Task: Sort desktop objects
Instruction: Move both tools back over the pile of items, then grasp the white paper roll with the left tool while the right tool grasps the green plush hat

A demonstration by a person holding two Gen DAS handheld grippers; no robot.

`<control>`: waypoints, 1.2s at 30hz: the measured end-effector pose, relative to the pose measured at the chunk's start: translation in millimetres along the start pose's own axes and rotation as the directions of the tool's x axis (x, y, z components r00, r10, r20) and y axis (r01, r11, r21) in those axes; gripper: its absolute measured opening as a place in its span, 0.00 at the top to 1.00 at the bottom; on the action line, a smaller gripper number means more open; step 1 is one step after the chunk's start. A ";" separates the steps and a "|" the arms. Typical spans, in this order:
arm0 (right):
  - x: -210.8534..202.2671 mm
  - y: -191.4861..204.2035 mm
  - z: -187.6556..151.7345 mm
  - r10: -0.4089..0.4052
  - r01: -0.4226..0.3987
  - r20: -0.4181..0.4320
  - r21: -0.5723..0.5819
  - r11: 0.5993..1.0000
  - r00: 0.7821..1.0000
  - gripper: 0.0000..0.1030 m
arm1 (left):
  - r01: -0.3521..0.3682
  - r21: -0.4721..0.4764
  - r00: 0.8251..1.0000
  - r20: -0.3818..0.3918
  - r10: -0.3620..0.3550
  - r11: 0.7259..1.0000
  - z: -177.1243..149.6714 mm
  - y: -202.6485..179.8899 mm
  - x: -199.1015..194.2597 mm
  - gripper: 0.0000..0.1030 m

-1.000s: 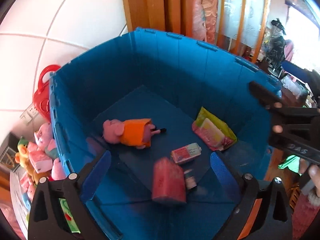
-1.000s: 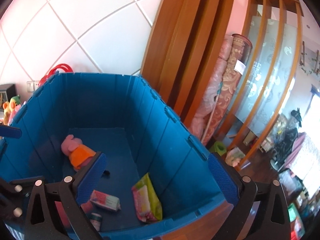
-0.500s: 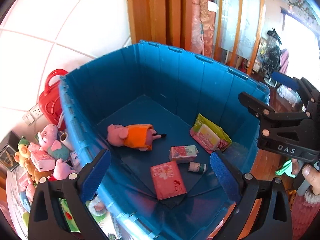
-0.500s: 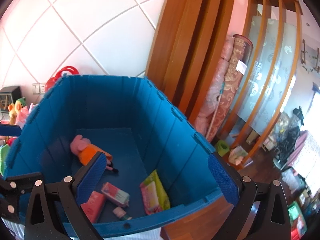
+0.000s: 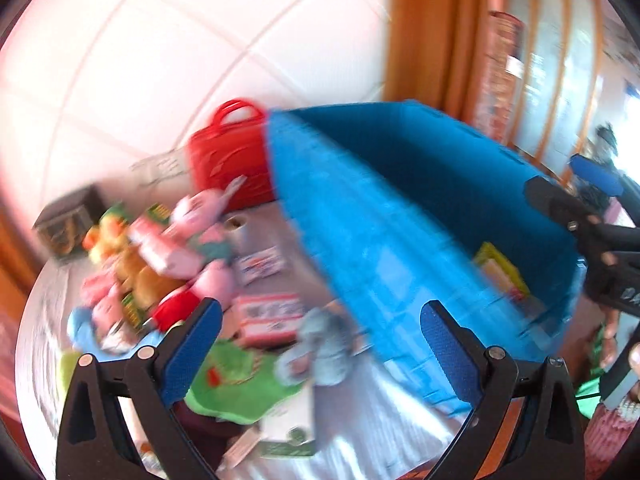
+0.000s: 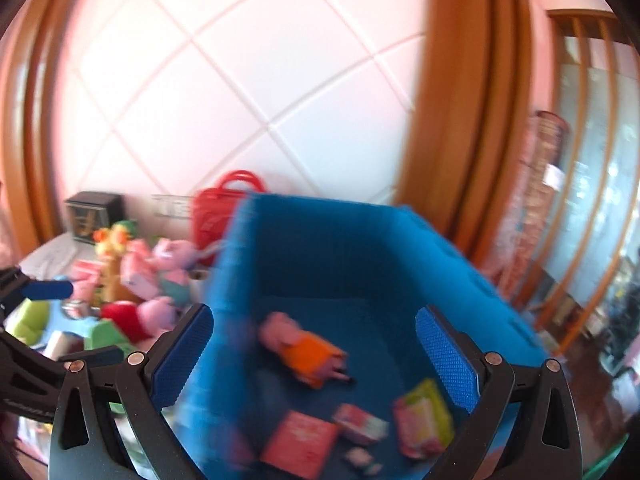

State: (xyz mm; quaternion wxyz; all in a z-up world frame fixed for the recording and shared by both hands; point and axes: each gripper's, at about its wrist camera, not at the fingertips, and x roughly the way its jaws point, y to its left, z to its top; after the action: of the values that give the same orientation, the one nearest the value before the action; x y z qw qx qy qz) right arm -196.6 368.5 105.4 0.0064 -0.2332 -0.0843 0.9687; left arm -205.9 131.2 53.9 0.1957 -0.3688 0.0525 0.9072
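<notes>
empty jaws, a heap of soft toys and packets left to sort

both of mine are spread wide with nothing in them: my left gripper (image 5: pixel 318 334) hangs over the table's clutter, my right gripper (image 6: pixel 314 346) over the open blue bin (image 6: pixel 360 240).

the heap (image 5: pixel 160 264) lies on the table (image 5: pixel 360 432), just left of the bin's outer wall, in front of a red bag (image 5: pixel 228 164). the left view is smeared, so i can't name each piece. i make out pink plush animals (image 5: pixel 208 280), a flat pink-and-white packet (image 5: pixel 268 314), a grey stuffed toy (image 5: pixel 320 344) and something green (image 5: pixel 236 372) nearest my left fingers.

by my reckoning the plush is light and squashy, unlikely to break or slip; i would pinch it across the body, not a limb, so it doesn't dangle. the packets look thin, light and a bit slick; an edge or corner standing proud of the table seems the safest hold, since a flat face gives my pads little to bite.

in the bin's floor already lie a pink pig toy in an orange dress (image 6: pixel 304 348), a red flat packet (image 6: pixel 300 440), a smaller pink pack (image 6: pixel 360 424), a yellow-green pouch (image 6: pixel 424 420) and a tiny item too blurred to name.
</notes>
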 end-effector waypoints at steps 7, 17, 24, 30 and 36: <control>15.2 104.5 4.3 0.155 -0.157 -0.035 -0.086 0.984 0.987 0.00 | -0.206 -0.094 0.979 -0.018 0.205 0.974 -49.8 103.1 -13.7 0.02; 66.5 195.5 -39.1 0.185 -0.213 -0.199 -0.128 0.969 0.962 0.00 | -0.260 -0.145 0.962 -0.122 0.244 0.955 -111.0 178.7 8.6 0.06; 110.8 198.5 -81.5 0.177 -0.219 -0.364 -0.077 0.973 0.914 0.00 | -0.297 -0.163 0.940 -0.224 0.258 0.941 -153.9 208.8 34.9 0.11; 138.1 212.2 -106.2 0.206 -0.258 -0.464 -0.050 0.965 0.862 0.00 | -0.344 -0.205 0.916 -0.288 0.279 0.916 -178.8 244.1 44.5 0.17; 155.0 242.4 -114.9 0.244 -0.304 -0.499 -0.041 0.952 0.832 0.00 | -0.299 -0.216 0.921 -0.320 0.222 0.929 -181.0 249.9 76.5 0.32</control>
State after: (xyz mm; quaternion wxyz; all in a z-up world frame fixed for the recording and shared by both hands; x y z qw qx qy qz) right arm -276.2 156.0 -105.5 -0.1253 -0.4798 -0.1030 0.8623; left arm -236.7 -117.3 -141.9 0.0120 -0.5100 0.0099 0.8601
